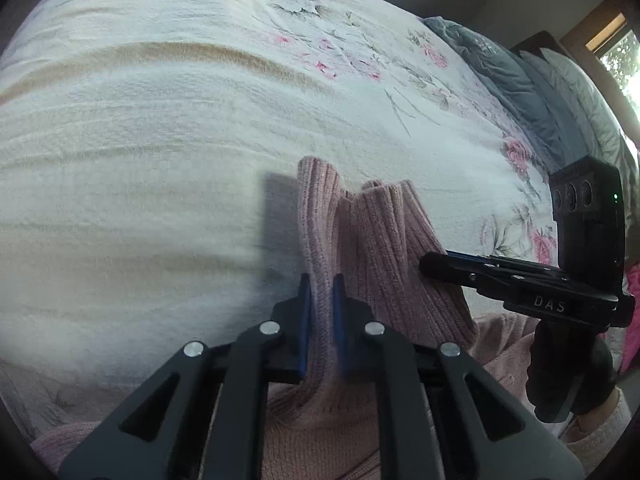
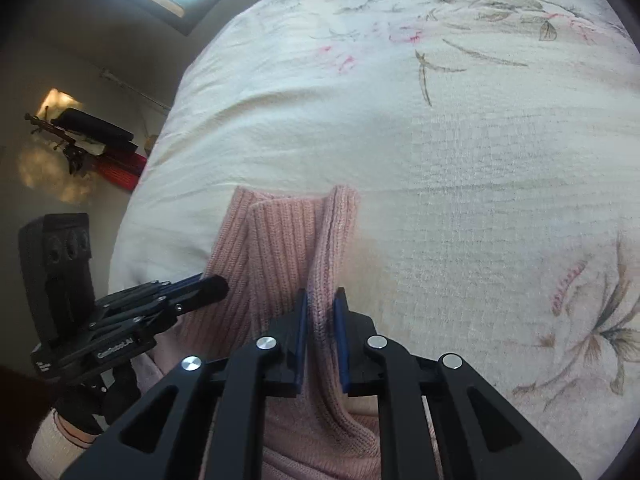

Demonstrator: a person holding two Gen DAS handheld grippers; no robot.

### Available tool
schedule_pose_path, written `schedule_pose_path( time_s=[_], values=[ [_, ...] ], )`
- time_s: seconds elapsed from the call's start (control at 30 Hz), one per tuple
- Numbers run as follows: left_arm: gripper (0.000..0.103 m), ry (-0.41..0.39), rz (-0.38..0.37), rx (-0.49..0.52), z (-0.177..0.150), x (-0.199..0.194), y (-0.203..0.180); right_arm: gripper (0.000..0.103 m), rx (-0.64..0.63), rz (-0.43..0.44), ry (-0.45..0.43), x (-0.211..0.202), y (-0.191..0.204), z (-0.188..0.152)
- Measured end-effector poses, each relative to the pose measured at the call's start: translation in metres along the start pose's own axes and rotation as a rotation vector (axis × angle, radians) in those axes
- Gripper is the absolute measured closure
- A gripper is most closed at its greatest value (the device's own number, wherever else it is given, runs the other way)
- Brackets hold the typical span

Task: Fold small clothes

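A pink ribbed knit sweater (image 1: 384, 240) lies on a floral bedspread (image 1: 160, 120), its ribbed hem bunched up. My left gripper (image 1: 322, 300) is shut on the left fold of that hem, fabric pinched between its blue pads. In the right wrist view my right gripper (image 2: 322, 312) is shut on the right fold of the same sweater (image 2: 280, 240). Each gripper shows in the other's view: the right gripper (image 1: 430, 262) reaches in from the right, the left gripper (image 2: 218, 282) from the left. Both sit side by side at the hem.
Grey pillows (image 1: 520, 80) lie at the head of the bed on the right. A bright pink item (image 1: 634, 320) shows at the far right edge. Beyond the bedspread (image 2: 440, 140) edge, dark objects and something red (image 2: 120, 168) lie by the wall. A gloved hand (image 1: 568, 376) holds the right gripper.
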State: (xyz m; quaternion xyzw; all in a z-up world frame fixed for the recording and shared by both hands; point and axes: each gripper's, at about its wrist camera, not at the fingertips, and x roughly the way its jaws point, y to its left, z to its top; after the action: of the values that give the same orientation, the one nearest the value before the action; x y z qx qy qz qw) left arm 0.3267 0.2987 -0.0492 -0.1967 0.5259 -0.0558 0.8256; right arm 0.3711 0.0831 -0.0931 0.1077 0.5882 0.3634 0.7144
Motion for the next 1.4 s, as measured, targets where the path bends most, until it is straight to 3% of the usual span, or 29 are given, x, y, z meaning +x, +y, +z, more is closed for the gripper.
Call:
schedule_pose_path(
  time_s=[0.17,0.33,0.5,0.63,0.9,1.03,1.13,1.23,1.3,1.33,1.4],
  values=[
    [0.095,-0.085,-0.078,-0.006,-0.015,-0.036,-0.004,0.091,-0.034,0.088,-0.067,-0.043,0.008,-0.017],
    [0.095,-0.174,-0.114,0.074,-0.049,-0.079,-0.019,0.091,-0.116,0.128,-0.095,-0.078,0.023,-0.050],
    [0.095,-0.222,-0.117,0.115,-0.088,-0.102,-0.026,0.091,-0.193,0.090,-0.085,-0.094,0.034,-0.086],
    [0.094,-0.230,-0.124,0.102,-0.118,-0.109,-0.020,0.091,-0.259,0.079,-0.074,-0.101,0.045,-0.118],
    [0.091,-0.160,-0.113,0.073,-0.173,-0.102,-0.003,0.091,-0.345,-0.010,0.028,-0.084,0.050,-0.174],
    [0.087,-0.101,-0.093,0.044,-0.202,-0.103,0.015,0.086,-0.303,-0.015,0.075,-0.085,0.035,-0.199],
    [0.080,-0.076,-0.135,-0.028,-0.216,-0.112,0.030,0.077,-0.258,-0.006,0.087,-0.091,0.026,-0.212],
    [0.069,-0.091,-0.197,-0.109,-0.214,-0.121,0.034,0.067,-0.162,0.081,0.075,-0.097,0.023,-0.216],
    [0.068,-0.090,-0.221,-0.120,-0.211,-0.118,0.025,0.061,-0.089,0.142,0.063,-0.095,0.020,-0.213],
    [0.062,-0.079,-0.227,-0.117,-0.208,-0.114,0.019,0.059,-0.051,0.171,0.058,-0.092,0.019,-0.211],
    [0.060,-0.054,-0.227,-0.110,-0.203,-0.104,0.008,0.057,0.005,0.182,0.067,-0.081,0.016,-0.208]
  ],
)
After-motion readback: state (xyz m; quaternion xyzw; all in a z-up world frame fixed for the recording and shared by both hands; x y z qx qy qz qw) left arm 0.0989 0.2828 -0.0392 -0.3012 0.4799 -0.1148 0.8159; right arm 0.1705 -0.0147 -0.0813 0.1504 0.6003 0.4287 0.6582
